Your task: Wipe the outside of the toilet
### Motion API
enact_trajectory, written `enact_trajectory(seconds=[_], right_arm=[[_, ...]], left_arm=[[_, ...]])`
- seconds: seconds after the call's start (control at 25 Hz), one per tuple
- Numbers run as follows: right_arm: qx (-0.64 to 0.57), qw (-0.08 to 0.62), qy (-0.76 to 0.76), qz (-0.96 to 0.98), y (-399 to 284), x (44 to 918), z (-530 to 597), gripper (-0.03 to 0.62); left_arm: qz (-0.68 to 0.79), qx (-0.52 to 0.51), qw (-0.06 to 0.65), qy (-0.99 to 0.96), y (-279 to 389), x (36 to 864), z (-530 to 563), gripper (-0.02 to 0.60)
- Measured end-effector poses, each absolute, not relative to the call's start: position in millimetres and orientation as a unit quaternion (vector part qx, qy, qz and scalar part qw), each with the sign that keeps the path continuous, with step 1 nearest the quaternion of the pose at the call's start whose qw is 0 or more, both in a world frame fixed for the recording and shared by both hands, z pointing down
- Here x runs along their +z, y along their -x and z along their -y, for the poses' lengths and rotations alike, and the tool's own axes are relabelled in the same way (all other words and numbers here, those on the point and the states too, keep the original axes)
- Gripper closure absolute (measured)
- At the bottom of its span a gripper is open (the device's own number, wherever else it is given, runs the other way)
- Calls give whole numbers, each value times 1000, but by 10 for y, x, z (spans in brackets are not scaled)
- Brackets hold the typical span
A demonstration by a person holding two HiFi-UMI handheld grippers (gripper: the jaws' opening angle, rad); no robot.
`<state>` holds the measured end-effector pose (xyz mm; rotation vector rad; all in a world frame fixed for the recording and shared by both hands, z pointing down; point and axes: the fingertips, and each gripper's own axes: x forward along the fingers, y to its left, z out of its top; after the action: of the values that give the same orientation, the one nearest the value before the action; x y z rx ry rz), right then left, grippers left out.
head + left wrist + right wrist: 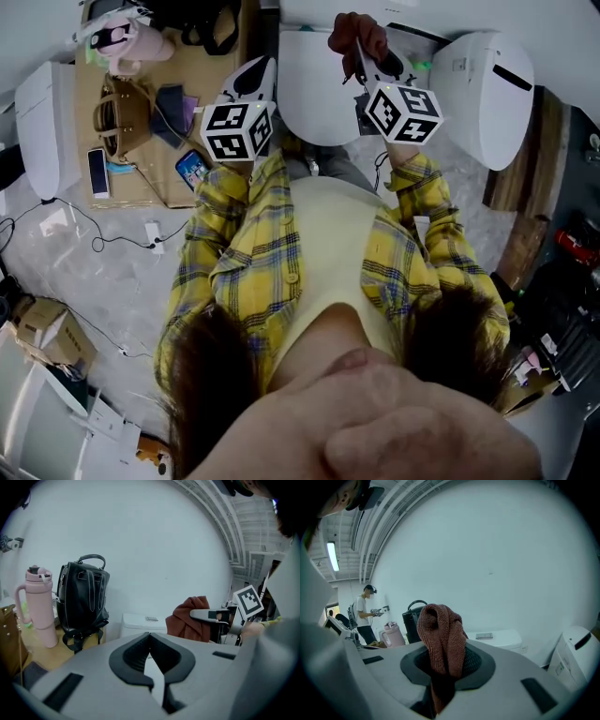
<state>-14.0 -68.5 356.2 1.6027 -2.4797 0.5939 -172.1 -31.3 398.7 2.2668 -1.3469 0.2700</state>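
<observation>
At the far left, a pink tumbler (37, 606) and a black handbag (82, 602) stand on a brown board (202, 56) by the wall, set aside and clear of the work.

Your left hand-held gripper (149, 635) has its jaws pressed together at the tips with nothing between them. You hold it up in front of your chest, and it looks like the idle hand for now.

The toilet (314, 89) is straight ahead of you, against the far wall, its white tank top bare except for the flush plate. Neither gripper touches it, so by my reading the wiping has not begun.

Your right hand-held gripper (446, 660) pinches a rust-brown knitted cloth (440, 630). The cloth bunches above the jaws and hangs below them. That gives you a loose pad to press on the porcelain. You hold it up above the tank, near it but apart.

A second toilet (483, 94) stands at the right.

The floor (122, 281) is pale mottled stone with thin cables (84, 225) trailing over it at the left. The wall (140, 550) is plain white, and another person (365, 613) stands far off.
</observation>
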Motion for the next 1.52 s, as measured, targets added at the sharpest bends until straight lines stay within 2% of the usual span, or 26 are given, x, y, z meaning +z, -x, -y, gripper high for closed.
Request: enact_trajectory(seconds=[0.8,1.52], right_arm=[[205,46,-440,873,417,3759,2011,511],[224,48,-435,871,741,4312,2736,512]], left_arm=[[565,107,236,-783,1501,4101,955,574],[580,111,227,-775,1345,4290,1401,574]])
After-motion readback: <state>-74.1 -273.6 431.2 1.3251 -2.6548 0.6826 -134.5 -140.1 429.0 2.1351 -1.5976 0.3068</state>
